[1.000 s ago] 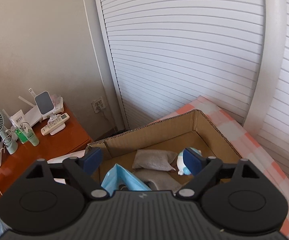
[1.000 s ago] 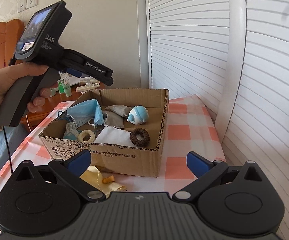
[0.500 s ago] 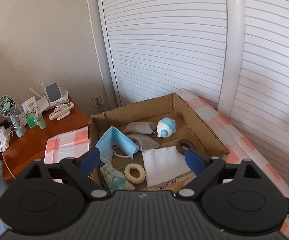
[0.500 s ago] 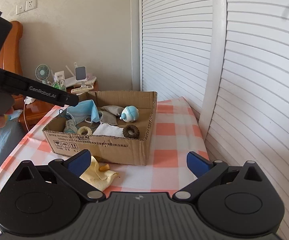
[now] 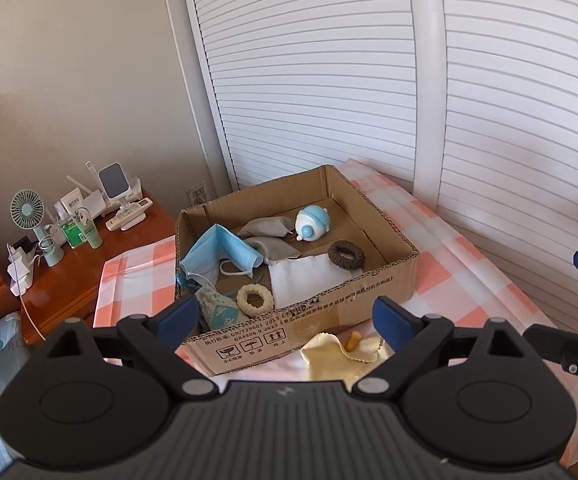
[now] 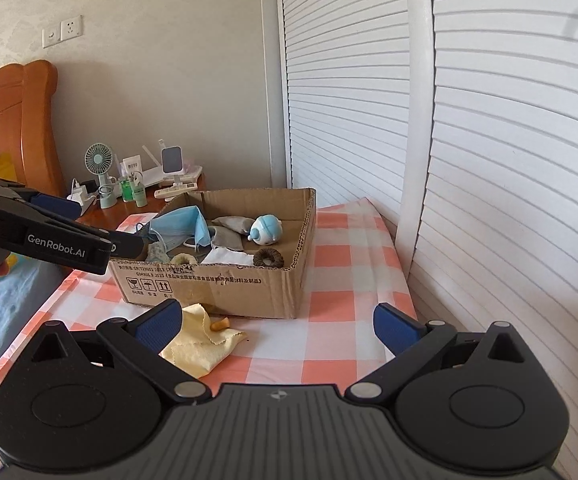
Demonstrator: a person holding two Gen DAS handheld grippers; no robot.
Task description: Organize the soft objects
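The yellow cloth [image 6: 203, 346] is lying crumpled on the checkered surface [image 6: 345, 288], just beside the near wall of the cardboard box [image 6: 225, 284], with a small orange piece [image 6: 221, 324] touching it. Judging by the box's contents, these 2 are waiting to go in. Both the left gripper [image 5: 285, 318] and right gripper [image 6: 275, 322] are hovering spread wide, grasping nothing; next, 1 needs lowering onto the cloth.

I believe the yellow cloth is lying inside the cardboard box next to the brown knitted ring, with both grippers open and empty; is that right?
Not quite: the yellow cloth lies outside the cardboard box, on the checked tablecloth before its front wall, as the right wrist view shows. The brown knitted ring is inside, and the left gripper and right gripper are open and empty.
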